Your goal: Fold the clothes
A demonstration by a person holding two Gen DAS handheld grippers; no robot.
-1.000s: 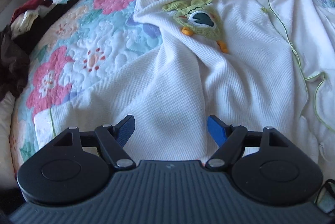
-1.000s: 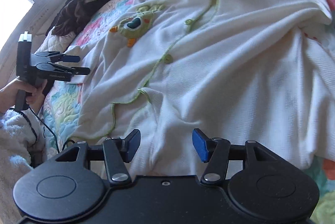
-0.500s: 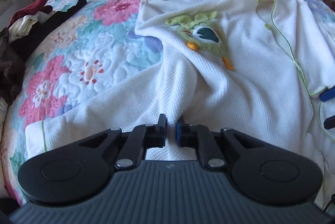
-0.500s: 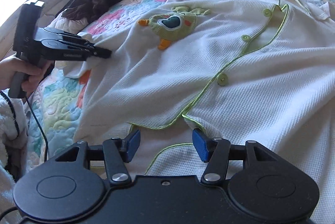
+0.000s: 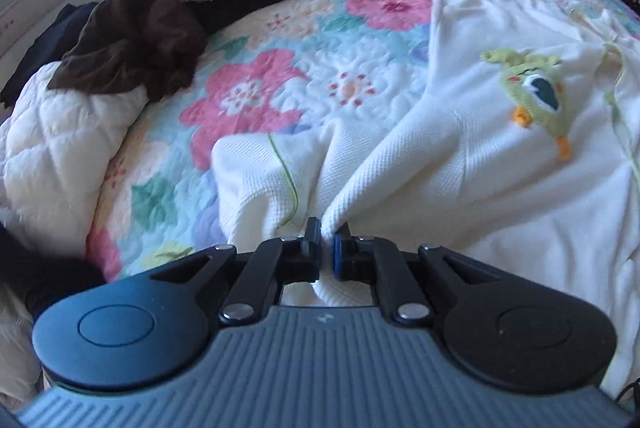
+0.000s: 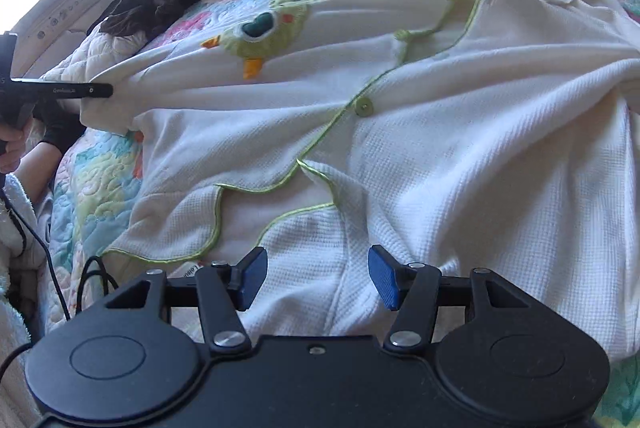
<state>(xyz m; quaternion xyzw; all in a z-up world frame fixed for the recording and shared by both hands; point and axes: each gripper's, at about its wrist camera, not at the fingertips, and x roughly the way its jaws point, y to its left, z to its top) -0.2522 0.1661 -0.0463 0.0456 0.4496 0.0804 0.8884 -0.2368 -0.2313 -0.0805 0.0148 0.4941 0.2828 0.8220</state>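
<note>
A white waffle-knit garment (image 5: 460, 164) with green piping and a green bird patch (image 5: 536, 96) lies spread on the bed. My left gripper (image 5: 327, 248) is shut on a fold of its sleeve and lifts it slightly; it also shows in the right wrist view (image 6: 96, 91), pinching the cloth at the left. The same garment (image 6: 460, 148) fills the right wrist view, with green buttons (image 6: 364, 106) and the bird patch (image 6: 264, 32). My right gripper (image 6: 318, 276) is open, its blue pads low over the garment's hem, holding nothing.
A floral quilt (image 5: 280, 76) covers the bed. A pile of dark and red clothes (image 5: 160, 24) sits at the far left by the window wall. A black cable (image 6: 52, 260) hangs at the bed's near left edge.
My left gripper closed on the sleeve fold and pulled it left and up. The right gripper shifted left along the hem and stayed open.
</note>
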